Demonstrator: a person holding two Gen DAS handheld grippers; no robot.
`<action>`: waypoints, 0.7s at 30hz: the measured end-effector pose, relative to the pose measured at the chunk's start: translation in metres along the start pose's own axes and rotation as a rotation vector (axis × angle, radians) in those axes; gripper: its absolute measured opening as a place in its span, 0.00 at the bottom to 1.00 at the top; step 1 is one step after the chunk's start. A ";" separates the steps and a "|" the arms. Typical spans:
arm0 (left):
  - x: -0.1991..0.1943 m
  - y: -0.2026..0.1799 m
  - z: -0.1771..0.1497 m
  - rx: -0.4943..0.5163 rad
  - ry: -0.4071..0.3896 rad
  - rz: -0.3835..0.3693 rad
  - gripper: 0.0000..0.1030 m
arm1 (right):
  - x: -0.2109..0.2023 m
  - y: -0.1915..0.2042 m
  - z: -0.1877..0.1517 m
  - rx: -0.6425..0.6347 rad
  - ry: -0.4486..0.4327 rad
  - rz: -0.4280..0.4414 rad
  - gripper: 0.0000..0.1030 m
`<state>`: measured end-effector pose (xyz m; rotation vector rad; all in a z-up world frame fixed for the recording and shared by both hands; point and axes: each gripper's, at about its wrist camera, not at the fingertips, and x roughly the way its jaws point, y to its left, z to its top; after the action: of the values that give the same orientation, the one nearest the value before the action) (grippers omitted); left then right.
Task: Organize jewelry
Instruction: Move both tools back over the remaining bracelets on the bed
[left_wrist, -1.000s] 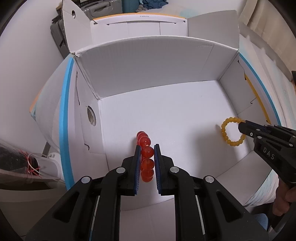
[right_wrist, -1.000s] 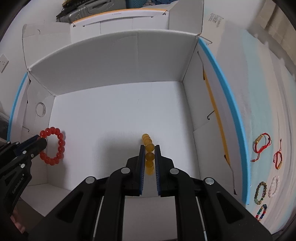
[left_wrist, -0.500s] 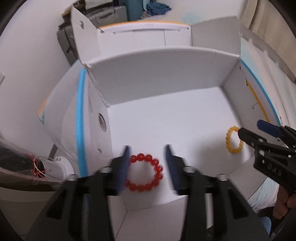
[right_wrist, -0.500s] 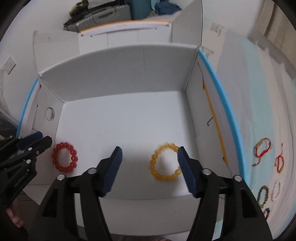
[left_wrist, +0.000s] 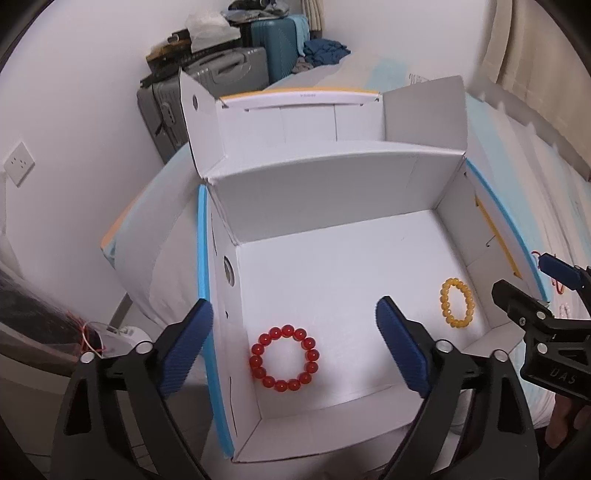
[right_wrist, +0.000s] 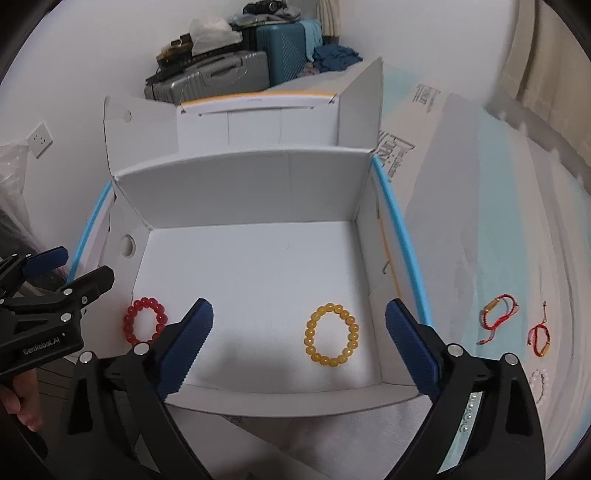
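Bracelets, red (left_wrist: 284, 358) and yellow (right_wrist: 331, 334), lie flat in box (right_wrist: 243, 192).

Left gripper (left_wrist: 293, 343): a second ago clamped on the red bead bracelet (left_wrist: 284, 363); now spread wide and drawn back above the box (left_wrist: 332, 199), holding nothing.

Red bead bracelet: formerly edge-up between the fingers; now flat on the box floor near the front left corner.

Right gripper (right_wrist: 299, 345): likewise released and pulled back, fingers wide apart.

Yellow bead bracelet (right_wrist: 331, 334): formerly pinched upright; now flat on the box floor towards the front right corner.
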<state>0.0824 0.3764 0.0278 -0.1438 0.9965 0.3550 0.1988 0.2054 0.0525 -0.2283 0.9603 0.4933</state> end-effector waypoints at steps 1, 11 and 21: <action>-0.005 -0.001 0.000 0.002 -0.010 0.004 0.90 | -0.004 -0.003 0.000 0.009 -0.006 0.000 0.91; -0.033 -0.027 -0.002 0.020 -0.054 -0.011 0.94 | -0.047 -0.051 -0.014 0.109 -0.091 -0.040 0.93; -0.055 -0.094 -0.011 0.099 -0.089 -0.077 0.94 | -0.083 -0.113 -0.043 0.179 -0.111 -0.111 0.93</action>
<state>0.0803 0.2727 0.0639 -0.0760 0.9158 0.2390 0.1846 0.0652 0.0942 -0.0905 0.8726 0.3130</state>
